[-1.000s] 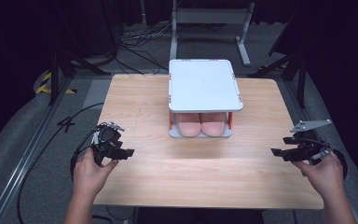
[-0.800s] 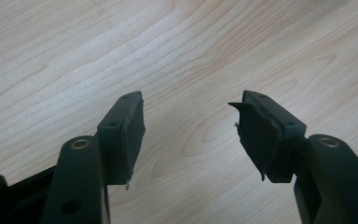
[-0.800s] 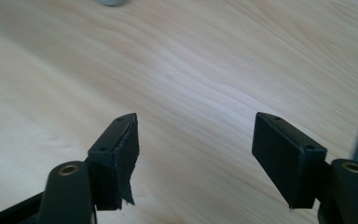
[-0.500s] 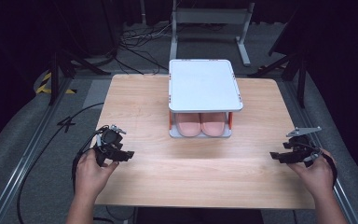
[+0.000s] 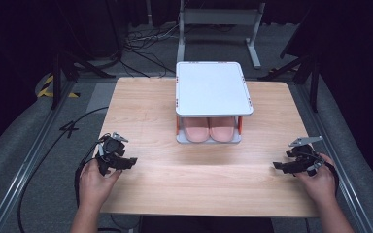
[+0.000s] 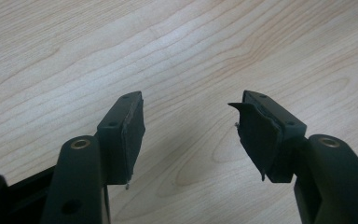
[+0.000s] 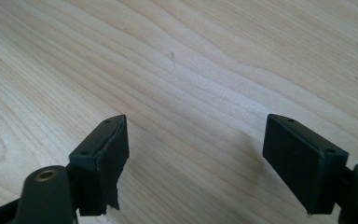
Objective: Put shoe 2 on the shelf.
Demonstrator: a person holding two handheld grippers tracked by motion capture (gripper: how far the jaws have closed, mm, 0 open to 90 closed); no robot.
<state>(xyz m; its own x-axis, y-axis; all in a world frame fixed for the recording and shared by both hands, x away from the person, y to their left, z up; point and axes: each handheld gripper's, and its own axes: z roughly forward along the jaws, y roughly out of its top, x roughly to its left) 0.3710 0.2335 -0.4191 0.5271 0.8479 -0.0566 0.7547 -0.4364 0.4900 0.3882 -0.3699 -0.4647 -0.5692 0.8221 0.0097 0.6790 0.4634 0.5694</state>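
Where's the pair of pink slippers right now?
In the high view, the pink slippers sit side by side on the white rack's lower shelf, mid-table, beyond both tools.

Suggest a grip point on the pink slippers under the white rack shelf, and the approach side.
Likely the heel ends of the pink slippers, from the person's side of the white rack: its shelf blocks a top-down reach, while the front stands open. Both the left gripper and right gripper are open, apart from it.

Bare tabletop [image 5: 199, 170] between both grippers; white rack [image 5: 212, 90] with pink shoes [image 5: 209, 128] blocks table centre-rear.
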